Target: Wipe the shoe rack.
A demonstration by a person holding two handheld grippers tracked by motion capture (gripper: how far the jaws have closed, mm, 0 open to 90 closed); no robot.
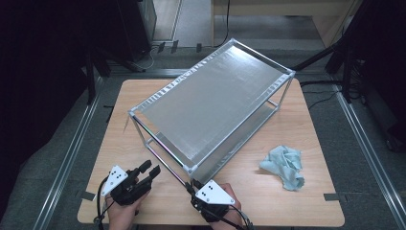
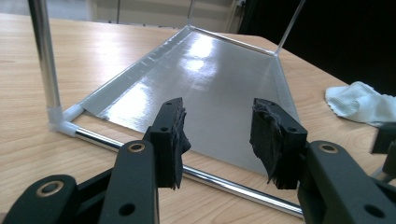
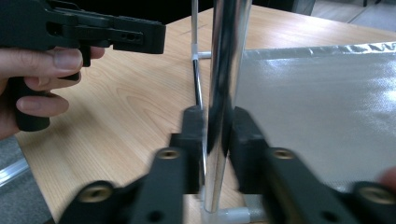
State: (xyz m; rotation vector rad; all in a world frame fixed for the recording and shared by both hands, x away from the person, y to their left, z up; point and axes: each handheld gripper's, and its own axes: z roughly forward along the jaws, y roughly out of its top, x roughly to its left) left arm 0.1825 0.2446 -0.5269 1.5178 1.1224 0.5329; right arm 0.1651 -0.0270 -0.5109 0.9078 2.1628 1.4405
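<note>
A metal rack with a silver top shelf [image 1: 210, 103] and chrome posts stands slantwise on the wooden table [image 1: 139, 103]. My right gripper [image 1: 193, 186] is at the rack's near corner. In the right gripper view its jaws [image 3: 217, 135] are shut on the upright chrome post [image 3: 226, 70], with a pad on each side. My left gripper [image 1: 149, 170] sits to the left of that corner, open. In the left gripper view it [image 2: 218, 135] holds nothing and faces the lower front rail [image 2: 224, 184] and the bottom shelf [image 2: 205, 84]. A crumpled light blue cloth [image 1: 285, 165] lies on the table to the right.
The rack covers most of the table's middle and back. Bare wood lies left of the rack and along the front edge. The cloth [image 2: 357, 102] rests close to the rack's right side. Dark floor and metal rails surround the table.
</note>
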